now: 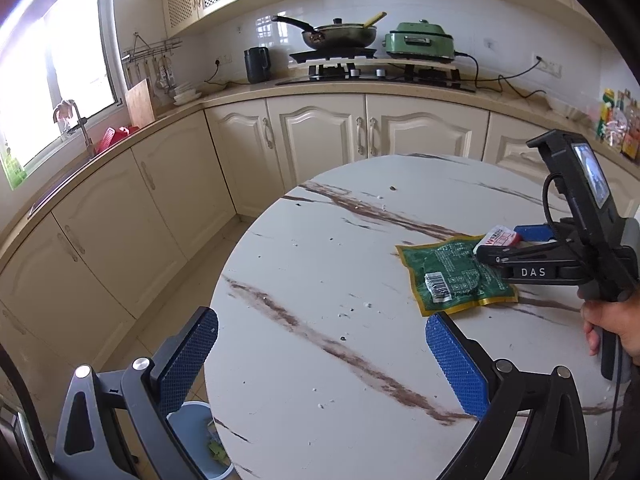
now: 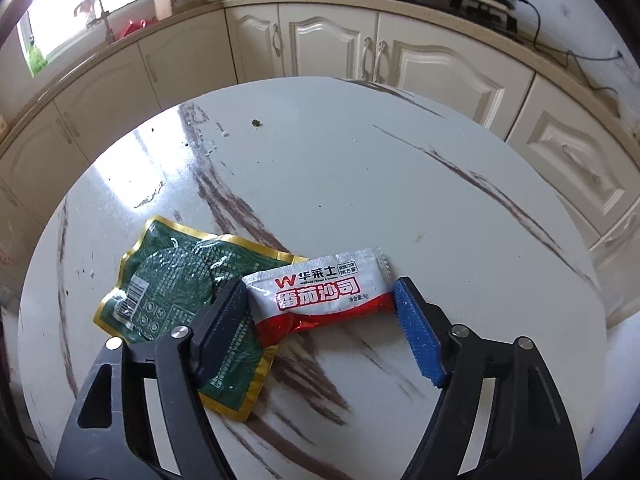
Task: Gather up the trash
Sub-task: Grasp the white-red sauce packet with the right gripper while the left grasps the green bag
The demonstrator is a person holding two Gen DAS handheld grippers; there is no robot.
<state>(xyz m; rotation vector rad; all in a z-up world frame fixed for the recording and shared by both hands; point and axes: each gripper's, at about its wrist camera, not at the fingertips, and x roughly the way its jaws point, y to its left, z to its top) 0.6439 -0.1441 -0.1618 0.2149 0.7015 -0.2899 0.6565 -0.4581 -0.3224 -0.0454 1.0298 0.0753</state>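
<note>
White-and-red foil ketchup sachet (image 2: 320, 292) lies on the marble-look round tabletop (image 2: 360, 184), long axis straight across the right claw (image 2: 320, 312), whose pads bracket its ends, maybe just touching. It overlaps a green gold-edged wrapper (image 2: 168, 280). Left claw (image 1: 320, 356) hangs open, farther off.

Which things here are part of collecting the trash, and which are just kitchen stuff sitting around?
Part of the job:
white and red sauce packet
green wrapper
blue bin on the floor
right gripper, straddling the packet

Just lying about:
frying pan
green cooker
black kettle
cutting board
</note>
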